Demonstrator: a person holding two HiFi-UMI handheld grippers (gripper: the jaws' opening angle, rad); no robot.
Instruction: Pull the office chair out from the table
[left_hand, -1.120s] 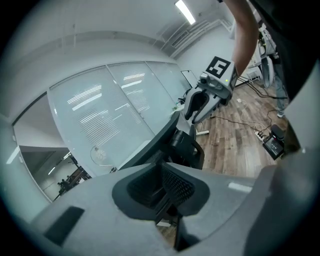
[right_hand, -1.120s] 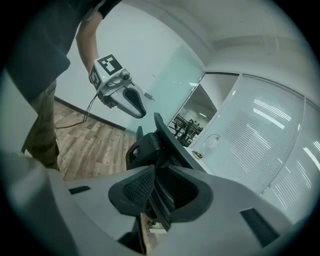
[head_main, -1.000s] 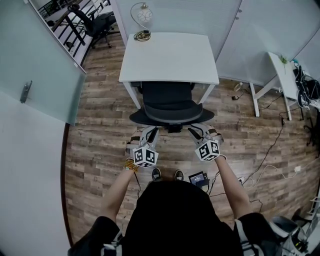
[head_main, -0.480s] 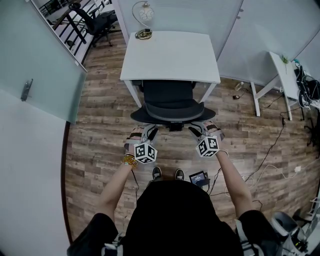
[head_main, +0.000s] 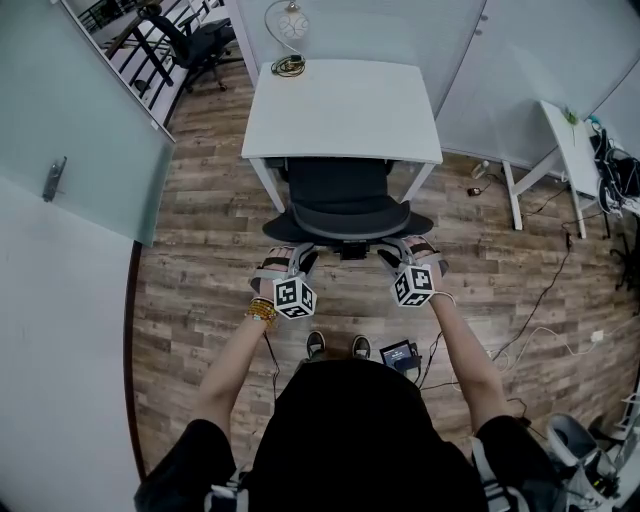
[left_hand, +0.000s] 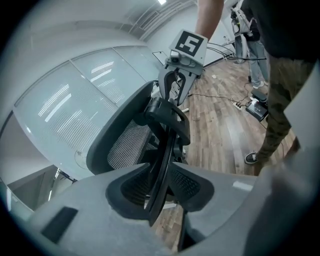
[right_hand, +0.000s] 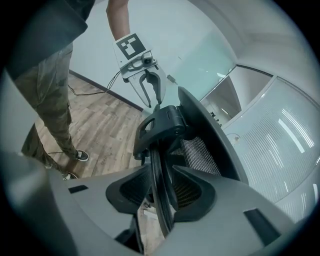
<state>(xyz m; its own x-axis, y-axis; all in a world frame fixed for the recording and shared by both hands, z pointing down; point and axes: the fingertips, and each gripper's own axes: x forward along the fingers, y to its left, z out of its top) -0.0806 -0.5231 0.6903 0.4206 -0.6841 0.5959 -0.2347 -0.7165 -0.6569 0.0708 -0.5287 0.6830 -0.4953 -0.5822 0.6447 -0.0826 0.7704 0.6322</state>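
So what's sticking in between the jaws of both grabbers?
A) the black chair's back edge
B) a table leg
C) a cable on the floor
A: each gripper view shows the back edge of the office chair between the jaws, for the left gripper and the right gripper alike. The jaws have just been opening and stand apart from it.

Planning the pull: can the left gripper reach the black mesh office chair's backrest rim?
Likely yes: the left gripper already straddles the black mesh office chair's backrest rim; its jaws have just been opening, pads off it, nothing blocking.
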